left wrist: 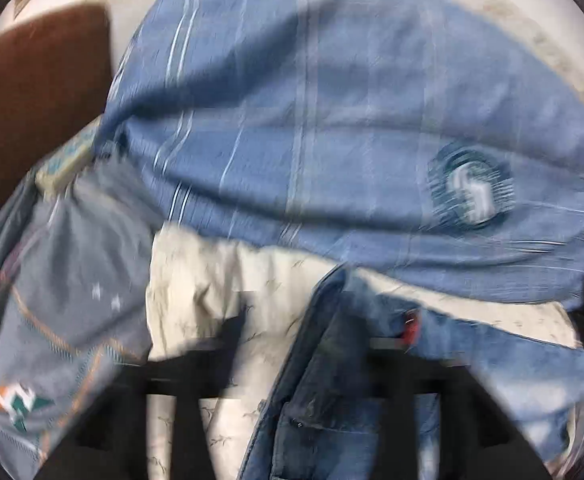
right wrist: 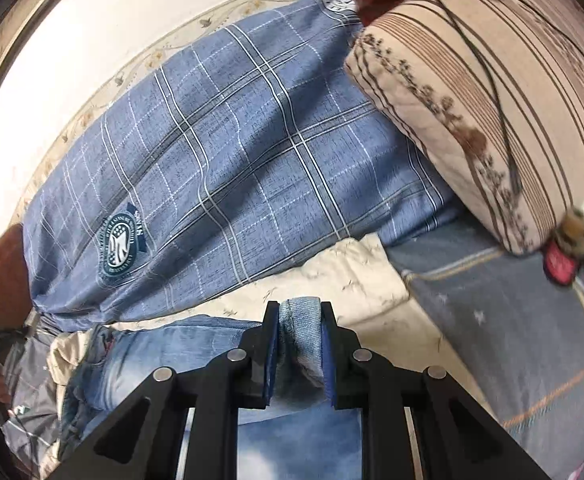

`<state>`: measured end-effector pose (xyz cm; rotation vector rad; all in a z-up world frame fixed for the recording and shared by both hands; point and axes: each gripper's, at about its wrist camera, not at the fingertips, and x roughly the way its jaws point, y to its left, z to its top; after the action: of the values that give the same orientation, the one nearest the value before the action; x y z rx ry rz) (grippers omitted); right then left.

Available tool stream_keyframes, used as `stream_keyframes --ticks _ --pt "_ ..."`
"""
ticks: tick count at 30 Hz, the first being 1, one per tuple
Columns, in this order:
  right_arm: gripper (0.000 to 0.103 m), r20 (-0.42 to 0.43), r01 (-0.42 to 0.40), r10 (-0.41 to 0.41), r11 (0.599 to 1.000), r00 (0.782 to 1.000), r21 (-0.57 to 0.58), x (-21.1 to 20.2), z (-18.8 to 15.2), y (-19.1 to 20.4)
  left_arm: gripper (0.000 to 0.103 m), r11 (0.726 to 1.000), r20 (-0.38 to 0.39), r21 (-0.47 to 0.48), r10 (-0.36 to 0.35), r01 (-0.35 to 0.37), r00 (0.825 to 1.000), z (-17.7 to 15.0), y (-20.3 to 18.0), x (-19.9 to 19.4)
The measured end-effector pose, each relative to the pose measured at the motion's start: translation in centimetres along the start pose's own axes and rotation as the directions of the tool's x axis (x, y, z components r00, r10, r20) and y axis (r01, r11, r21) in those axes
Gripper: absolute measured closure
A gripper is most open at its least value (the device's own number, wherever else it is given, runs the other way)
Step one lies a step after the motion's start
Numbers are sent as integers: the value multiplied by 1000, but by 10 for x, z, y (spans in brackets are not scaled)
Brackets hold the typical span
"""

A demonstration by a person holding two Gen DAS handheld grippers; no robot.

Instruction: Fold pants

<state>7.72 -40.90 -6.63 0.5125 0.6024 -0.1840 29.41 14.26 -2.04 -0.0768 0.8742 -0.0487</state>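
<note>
Right claw [right wrist: 300, 322] pinches jeans [right wrist: 298, 336] fold; left claw [left wrist: 292, 392] blurred, grip unclear.

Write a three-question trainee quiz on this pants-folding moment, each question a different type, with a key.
1. True or false: the right gripper is shut on a bunch of the jeans.
2. Multiple choice: the round crest badge sits on A) the striped pillow, B) the blue plaid quilt, C) the cream sheet.
3. Fill in: in the left wrist view, the left gripper is too ____ to judge its jaws.

Key: 1 true; 2 B; 3 blurred.
</note>
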Motion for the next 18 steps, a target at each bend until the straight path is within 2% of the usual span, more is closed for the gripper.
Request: stream_keyframes --ticks 2,6,11,14,18 --pt "84 27 -11 10 1000 1000 10 -4 -5 2 37 1000 -4 2 15 -15 1000 1 -3 20" --pt "84 58 -11 10 1000 998 15 -3 -15 -1 36 1000 -98 -20 7 -9 995 14 -16 74" --pt "84 40 -29 28 999 999 19 15 -15 -10 36 999 -169 4 39 -39 985 29 -45 138" --pt "84 26 -46 45 999 999 29 25 -13 -14 36 999 -232 8 46 -46 972 31 -56 171" --pt "84 -12 -36 36 999 999 31 43 -16 -19 39 999 -259 13 43 -41 965 28 -65 193"
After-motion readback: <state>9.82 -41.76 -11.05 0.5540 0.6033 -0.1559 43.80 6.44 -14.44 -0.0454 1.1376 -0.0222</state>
